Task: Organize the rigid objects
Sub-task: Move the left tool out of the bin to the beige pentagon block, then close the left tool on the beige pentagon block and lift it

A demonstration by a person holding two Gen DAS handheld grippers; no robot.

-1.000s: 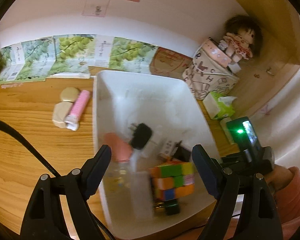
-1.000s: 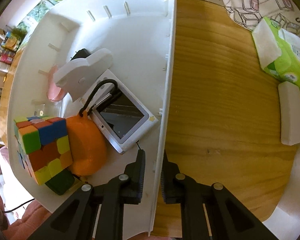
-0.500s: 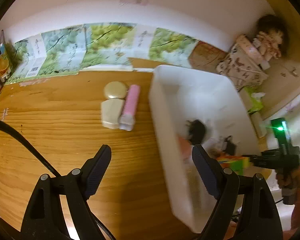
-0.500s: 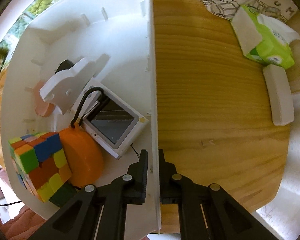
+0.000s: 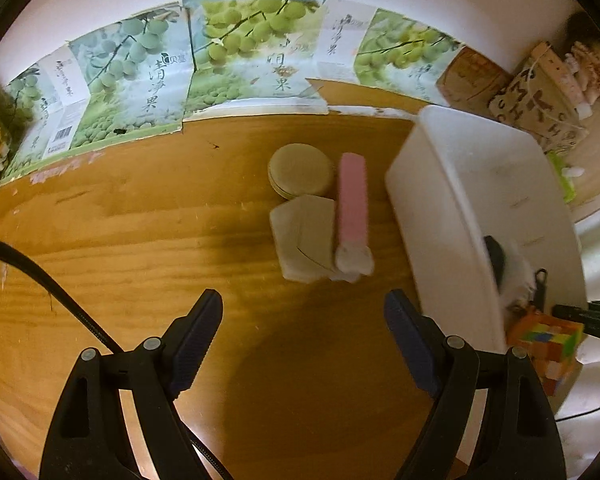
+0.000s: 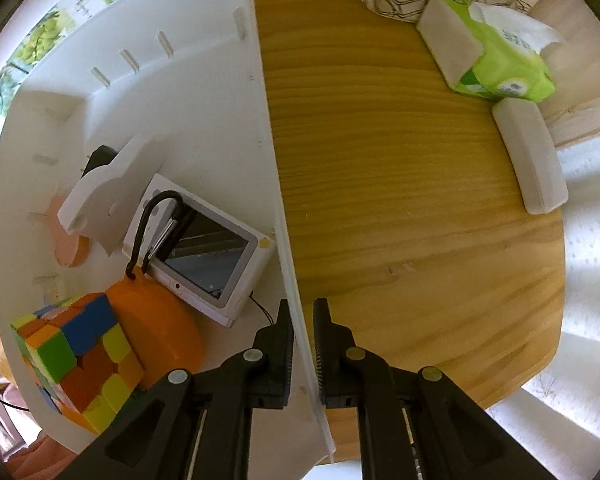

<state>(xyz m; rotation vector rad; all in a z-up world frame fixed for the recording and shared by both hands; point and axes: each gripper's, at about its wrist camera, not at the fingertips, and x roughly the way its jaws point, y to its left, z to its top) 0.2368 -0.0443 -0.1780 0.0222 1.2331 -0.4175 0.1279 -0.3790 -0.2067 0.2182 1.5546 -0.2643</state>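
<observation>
- Left gripper (image 5: 302, 316): jaws spread wide, holding nothing, over bare wooden table (image 5: 140, 240).
- Right gripper (image 6: 302, 344): jaws nearly closed, pinching the right-hand wall of the white bin (image 6: 204, 92), one finger inside the wall and one outside.
- In the left wrist view the white bin (image 5: 452, 184) sits at right; its long axis runs away from the camera toward the back wall.
- Pink bar (image 5: 353, 204) lies on the table just left of the bin, long axis roughly parallel to the bin; white end points toward the camera.
- Touching the pink bar's left side: round beige case (image 5: 300, 169) behind, flat beige case (image 5: 302, 236) in front.
- Bin contents: colour cube (image 6: 76, 360), orange pouch (image 6: 160, 332), small screen device (image 6: 208, 256).
</observation>
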